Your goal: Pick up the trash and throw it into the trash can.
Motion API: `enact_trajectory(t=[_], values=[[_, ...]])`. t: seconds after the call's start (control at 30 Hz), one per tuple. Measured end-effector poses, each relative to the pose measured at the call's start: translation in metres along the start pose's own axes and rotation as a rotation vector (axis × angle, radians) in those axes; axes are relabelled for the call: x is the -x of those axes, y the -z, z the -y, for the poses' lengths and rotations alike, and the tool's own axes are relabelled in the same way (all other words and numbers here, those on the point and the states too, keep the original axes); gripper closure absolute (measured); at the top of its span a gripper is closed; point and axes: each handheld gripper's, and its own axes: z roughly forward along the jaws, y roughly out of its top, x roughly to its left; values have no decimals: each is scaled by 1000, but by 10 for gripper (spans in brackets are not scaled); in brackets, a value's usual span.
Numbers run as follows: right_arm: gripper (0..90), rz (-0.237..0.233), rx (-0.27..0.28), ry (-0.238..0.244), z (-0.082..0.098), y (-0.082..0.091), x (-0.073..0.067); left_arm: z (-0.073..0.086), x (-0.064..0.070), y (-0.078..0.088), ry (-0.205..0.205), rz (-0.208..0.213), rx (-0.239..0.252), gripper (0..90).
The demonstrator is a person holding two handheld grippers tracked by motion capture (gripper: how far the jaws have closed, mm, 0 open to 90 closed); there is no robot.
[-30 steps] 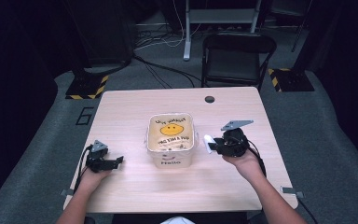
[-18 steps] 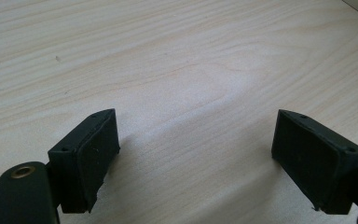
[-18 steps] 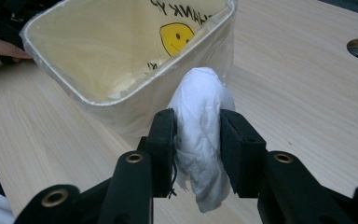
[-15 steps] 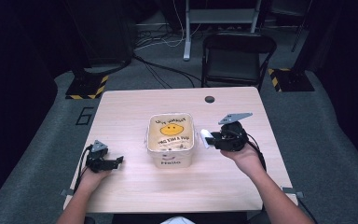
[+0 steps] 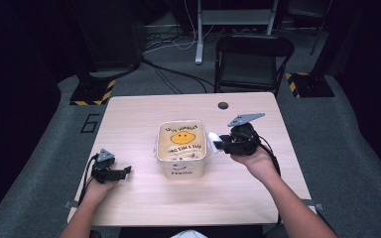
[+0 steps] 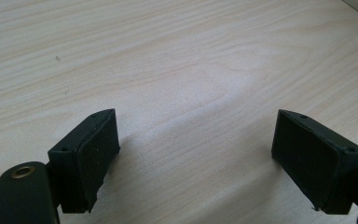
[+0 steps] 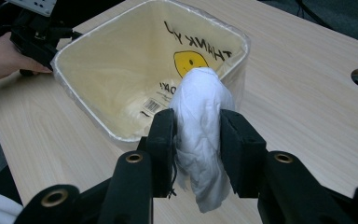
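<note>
- My right gripper [image 7: 196, 140] squeezes a white cloth [image 7: 200, 135] and has slid closer to the bin [image 5: 182, 148], now at its 3 o'clock rim.
- I think dropping it in comes next.
- My left gripper [image 6: 196, 154] rests open at the bin's 8 o'clock.

Right gripper [image 5: 217, 142], clamped on the crumpled white cloth [image 5: 212, 141], shifted toward nine o'clock across the last second, cloth now up against the three-o'clock rim of the square cream plastic-lined bin with the yellow smiley [image 5: 182, 147]. Grey three-cornered plate carried along with it.
</note>
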Motion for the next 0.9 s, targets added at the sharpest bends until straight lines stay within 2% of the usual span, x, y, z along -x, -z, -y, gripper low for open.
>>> enact_trajectory(t=[0.33,0.5,0.67,0.9], values=[[655,-40,3,41,-22,-11,-13,0,0,0,0,0,0,149],[654,-49,-3,45,-27,-19,-17,0,0,0,-1,1,-1,149],[654,-59,-1,44,-33,-32,-22,0,0,0,-1,1,0,149],[654,-71,-2,67,-39,-50,-30,0,0,0,-1,1,0,149]])
